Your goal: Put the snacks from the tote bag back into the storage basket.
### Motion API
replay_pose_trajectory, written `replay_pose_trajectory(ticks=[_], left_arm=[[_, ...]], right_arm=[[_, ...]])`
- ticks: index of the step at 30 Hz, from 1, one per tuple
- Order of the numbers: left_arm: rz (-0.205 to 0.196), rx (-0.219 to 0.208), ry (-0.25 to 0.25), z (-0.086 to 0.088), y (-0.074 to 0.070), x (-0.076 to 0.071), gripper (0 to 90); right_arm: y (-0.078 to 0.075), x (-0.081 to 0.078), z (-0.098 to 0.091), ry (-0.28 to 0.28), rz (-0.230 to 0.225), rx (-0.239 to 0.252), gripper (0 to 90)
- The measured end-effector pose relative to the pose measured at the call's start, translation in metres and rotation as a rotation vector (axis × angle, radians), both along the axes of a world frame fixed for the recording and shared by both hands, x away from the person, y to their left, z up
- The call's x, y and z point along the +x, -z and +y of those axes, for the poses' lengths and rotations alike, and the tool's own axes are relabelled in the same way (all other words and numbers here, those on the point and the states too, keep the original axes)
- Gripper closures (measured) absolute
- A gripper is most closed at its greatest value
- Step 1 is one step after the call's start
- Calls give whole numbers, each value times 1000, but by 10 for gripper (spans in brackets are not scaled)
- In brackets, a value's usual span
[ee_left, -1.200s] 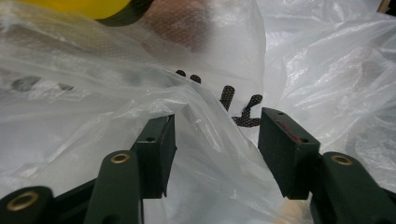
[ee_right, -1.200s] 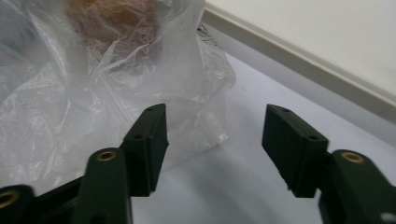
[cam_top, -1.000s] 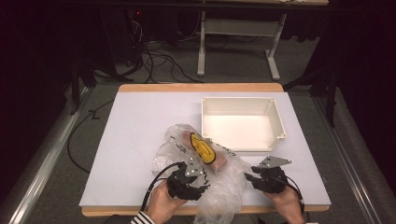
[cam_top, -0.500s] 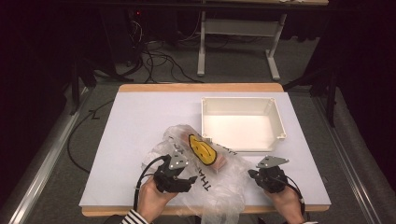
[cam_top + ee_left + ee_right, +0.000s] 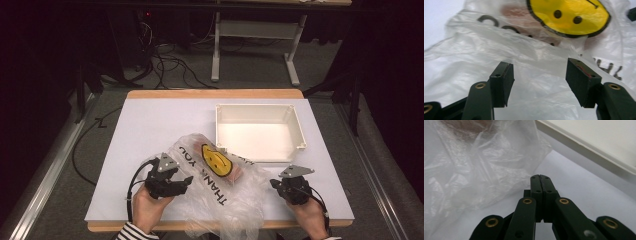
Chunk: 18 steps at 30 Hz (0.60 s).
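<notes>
Plastic bag (image 5: 220, 185) lies between left tongs (image 5: 540, 75) (released, film ahead) and clenched, empty right tongs (image 5: 541, 180); pinch one layer, probably near the rim.

Left gripper (image 5: 186, 179) now further left, off plastic bag (image 5: 220, 185), jaws opening wider, nothing between. Right gripper (image 5: 274, 184) jaws now closed, empty. Bag flatter, spread wider.

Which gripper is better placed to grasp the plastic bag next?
Probably the left gripper: its jaws stand open with the plastic bag right before them. The right gripper is shut beside the bag, holding nothing.
</notes>
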<state>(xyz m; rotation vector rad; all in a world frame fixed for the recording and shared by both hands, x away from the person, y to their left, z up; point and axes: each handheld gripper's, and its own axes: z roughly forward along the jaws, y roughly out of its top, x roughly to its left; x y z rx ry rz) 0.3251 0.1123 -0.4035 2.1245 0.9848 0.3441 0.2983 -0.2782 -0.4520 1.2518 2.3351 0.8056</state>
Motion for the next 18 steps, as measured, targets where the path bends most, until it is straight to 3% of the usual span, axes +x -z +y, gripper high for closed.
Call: replay_pose_trajectory(ticks=[3, 5, 7, 9, 12, 15, 17, 18], left_arm=[[9, -7, -27, 9, 1, 2, 401], [11, -2, -45, 13, 3, 4, 402], [19, 8, -64, 18, 6, 6, 401], [37, 16, -80, 22, 11, 9, 401], [65, 20, -101, 27, 20, 14, 399], [89, 26, -109, 29, 27, 18, 398], [105, 41, -108, 29, 32, 22, 400], [113, 43, -107, 29, 33, 22, 407]], right_arm=[[-1, 0, -3, 14, 0, 8, 900], [-2, 0, -6, 19, -2, 38, 900], [-4, -1, -6, 19, -22, 73, 815], [-6, -3, -4, 10, -25, 106, 668], [-7, -5, 3, 0, -27, 124, 492], [-8, -5, 6, -16, -25, 161, 391], [-6, -4, 8, -25, 3, 184, 370], [-5, -3, 10, -31, 19, 171, 367]])
